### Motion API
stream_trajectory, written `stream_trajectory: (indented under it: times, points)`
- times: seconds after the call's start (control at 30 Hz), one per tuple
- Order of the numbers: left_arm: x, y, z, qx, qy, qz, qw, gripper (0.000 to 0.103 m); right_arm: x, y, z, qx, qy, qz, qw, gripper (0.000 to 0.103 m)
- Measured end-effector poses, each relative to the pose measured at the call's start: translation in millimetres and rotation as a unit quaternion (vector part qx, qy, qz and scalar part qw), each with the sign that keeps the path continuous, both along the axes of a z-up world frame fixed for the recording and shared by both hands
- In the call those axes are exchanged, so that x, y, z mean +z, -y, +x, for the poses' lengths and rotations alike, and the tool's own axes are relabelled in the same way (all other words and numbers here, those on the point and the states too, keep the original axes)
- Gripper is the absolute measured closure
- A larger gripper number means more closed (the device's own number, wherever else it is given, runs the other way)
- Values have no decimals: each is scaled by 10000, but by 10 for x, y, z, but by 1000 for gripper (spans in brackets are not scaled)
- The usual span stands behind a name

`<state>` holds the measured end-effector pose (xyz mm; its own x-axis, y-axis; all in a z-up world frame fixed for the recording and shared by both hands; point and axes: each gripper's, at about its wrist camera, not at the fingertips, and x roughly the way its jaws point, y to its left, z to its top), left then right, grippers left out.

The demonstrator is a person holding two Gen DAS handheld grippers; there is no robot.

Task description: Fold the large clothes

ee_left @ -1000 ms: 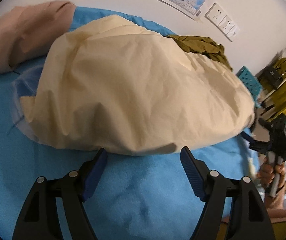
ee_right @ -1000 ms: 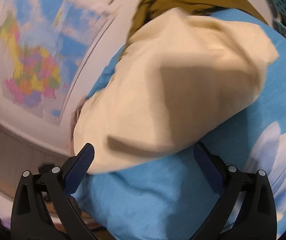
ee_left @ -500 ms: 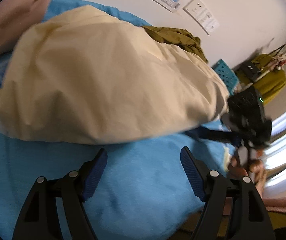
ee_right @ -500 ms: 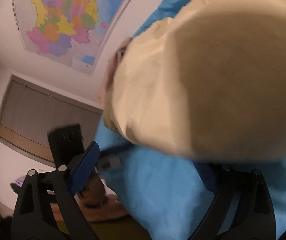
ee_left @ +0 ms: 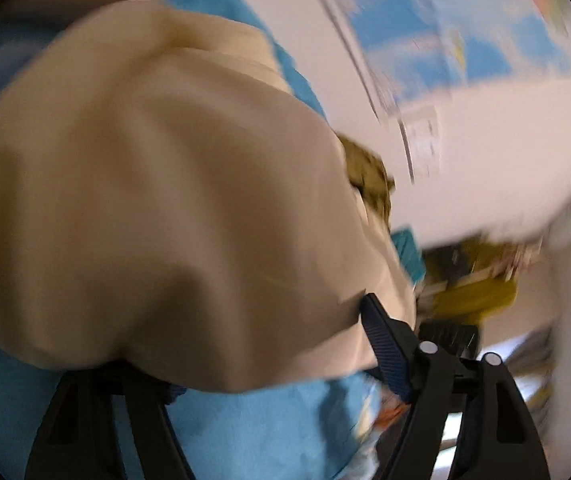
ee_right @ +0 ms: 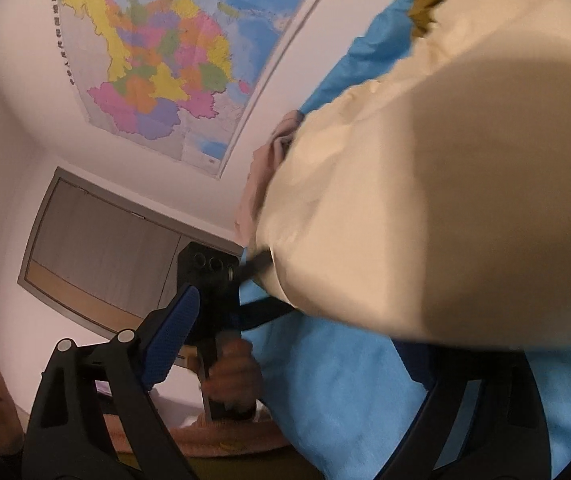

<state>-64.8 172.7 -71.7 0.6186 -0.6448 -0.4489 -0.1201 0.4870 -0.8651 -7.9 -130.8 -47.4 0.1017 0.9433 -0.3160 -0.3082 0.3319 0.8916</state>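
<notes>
Left wrist view: blurred. Left gripper [ee_left: 269,356] closing around near hem of large cream cotton garment [ee_left: 165,208] on blue bedsheet [ee_left: 269,420].

Right wrist view: right gripper [ee_right: 305,340] spread wide, hem overhanging one finger. Risk: sheet pinched along with hem.

the cream garment [ee_left: 157,184] bulges over most of the blue sheet [ee_left: 269,432], with an olive cloth [ee_left: 369,176] at its far end — bare sheet shows only along the near edge. beyond it the wall with the map [ee_right: 157,60] closes the far side.
</notes>
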Motion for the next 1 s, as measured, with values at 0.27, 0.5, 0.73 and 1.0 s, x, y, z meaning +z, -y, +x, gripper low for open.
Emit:
stream_trajectory:
  times: [0.27, 0.5, 0.73, 1.0]
  points:
    - [93, 64, 2, 118, -10, 682, 9976, 42, -171, 1120, -173, -1858, -286, -713, 9796, 6]
    - [128, 86, 85, 41, -113, 1192, 9928, 42, -166, 1289, 21, -2660, -293, -1057, 9577, 4]
    - [249, 282, 200, -106, -302, 2151, 9761, 44, -146, 1124, 273, -2792, -193, -1082, 9539, 4]
    - [290, 387, 229, -69, -348, 2582, 9654, 43, -104, 1097, 337, -2904, -167, -1061, 9509, 5]
